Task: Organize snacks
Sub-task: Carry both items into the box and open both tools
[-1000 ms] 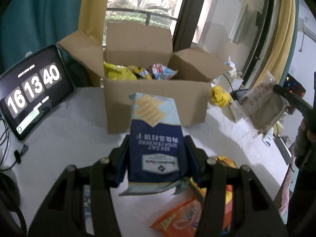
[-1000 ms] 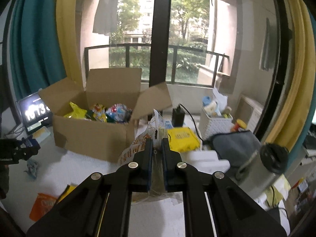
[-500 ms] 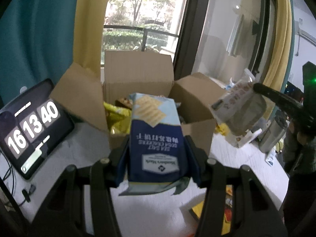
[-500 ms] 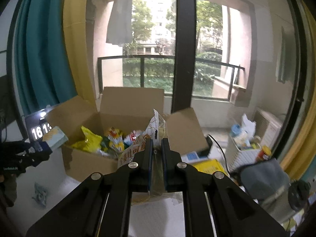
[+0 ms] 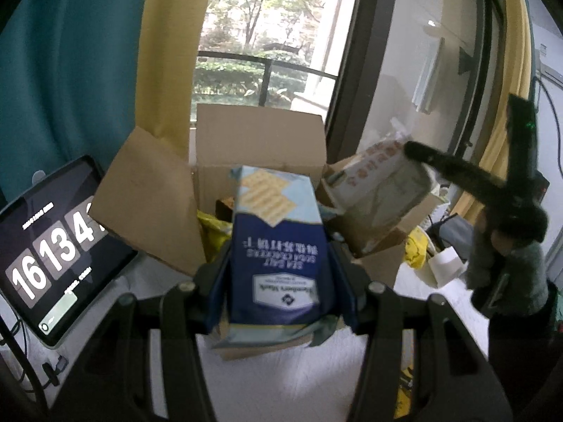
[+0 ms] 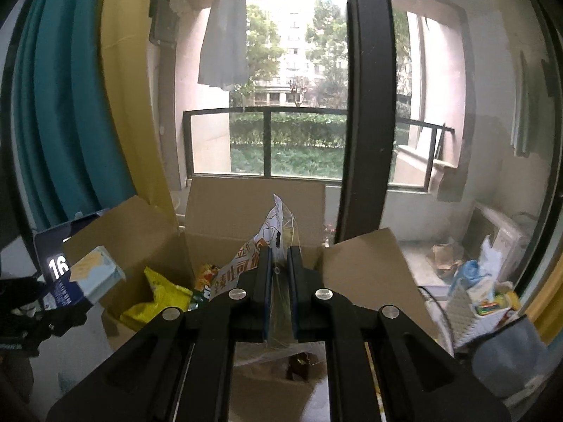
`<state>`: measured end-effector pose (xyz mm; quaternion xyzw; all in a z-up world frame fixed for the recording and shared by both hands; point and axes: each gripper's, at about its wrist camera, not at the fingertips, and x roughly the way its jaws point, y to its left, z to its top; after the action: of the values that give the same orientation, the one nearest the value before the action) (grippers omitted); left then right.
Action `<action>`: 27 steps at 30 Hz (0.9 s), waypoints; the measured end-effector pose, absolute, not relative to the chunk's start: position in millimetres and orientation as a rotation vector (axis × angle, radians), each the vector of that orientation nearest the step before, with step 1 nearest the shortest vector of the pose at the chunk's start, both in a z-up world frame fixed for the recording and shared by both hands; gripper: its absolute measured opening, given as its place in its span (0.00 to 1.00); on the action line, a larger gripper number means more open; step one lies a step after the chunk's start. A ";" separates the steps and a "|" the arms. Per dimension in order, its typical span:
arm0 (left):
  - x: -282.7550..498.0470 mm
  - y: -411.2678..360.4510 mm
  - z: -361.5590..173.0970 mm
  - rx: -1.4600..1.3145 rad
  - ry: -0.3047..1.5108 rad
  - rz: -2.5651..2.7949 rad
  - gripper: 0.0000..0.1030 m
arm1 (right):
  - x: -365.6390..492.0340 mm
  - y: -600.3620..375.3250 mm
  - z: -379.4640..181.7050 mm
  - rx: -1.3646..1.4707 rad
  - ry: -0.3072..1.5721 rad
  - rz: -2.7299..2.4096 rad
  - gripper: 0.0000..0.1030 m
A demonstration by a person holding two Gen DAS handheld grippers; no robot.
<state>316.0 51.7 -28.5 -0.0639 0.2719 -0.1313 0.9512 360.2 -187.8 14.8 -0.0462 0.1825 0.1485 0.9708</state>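
left wrist view: left gripper point(image 5: 279, 274) clamps the cracker pack point(image 5: 278, 246) across its width, jaws partly open around it and pads pressing both sides. the pack sits dead centre, top end pointing to 12 o'clock, over the near edge of the box point(image 5: 260, 147). right gripper point(image 5: 415, 151) comes in from 3 o'clock, pinched on a clear bag point(image 5: 383, 183) that hangs over the box's right flap.

right wrist view: right gripper point(image 6: 279, 274) has jaws nearly together on the thin clear bag point(image 6: 278, 232), which sticks up toward 12 and sags below the fingers. box point(image 6: 253, 207) is open at centre, with a yellow bag point(image 6: 158, 295) inside at 9 o'clock. left gripper point(image 6: 38, 306) with the cracker pack point(image 6: 93, 276) is at 9, at the left flap.

risks, as a guess: both grippers head for the same opening, so they could bump or knock a flap. the clear bag is floppy and held by a thin edge; it may slip out or snag on the right flap and land outside. the cracker pack is long and gripped low, so it could tip on release and hit the near wall. the box already looks fairly full, so things may sit high or slide back out.

hard to tell: box floor and free space, hidden by the pack and the snacks. clear bag's contents unreadable, lower part cut off behind the fingers. right gripper blurred in the left wrist view. tablet point(image 5: 52, 246) partly covered by the left flap. table front hidden under the grippers.
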 end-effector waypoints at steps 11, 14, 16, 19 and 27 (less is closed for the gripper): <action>350.2 35.6 -30.2 -0.120 0.585 -0.264 0.52 | 408.1 -186.2 -38.5 -0.106 0.563 0.261 0.52; 363.0 25.2 -33.6 -0.117 0.603 -0.285 0.52 | 404.2 -200.1 -41.7 -0.100 0.569 0.252 0.52; 374.0 15.2 -36.1 -0.111 0.617 -0.297 0.52 | 401.4 -210.9 -40.2 -0.083 0.566 0.247 0.52; 391.3 2.2 -42.5 -0.114 0.647 -0.308 0.52 | 396.0 -225.2 -36.7 -0.067 0.556 0.244 0.52; 432.1 -13.8 -50.5 -0.158 0.682 -0.313 0.53 | 381.7 -254.1 -30.2 -0.044 0.530 0.268 0.52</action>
<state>432.1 -13.8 -50.5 -0.0772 0.3325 -0.1526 0.9275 381.7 -254.1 -30.2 -0.0215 0.2611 0.1321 0.9560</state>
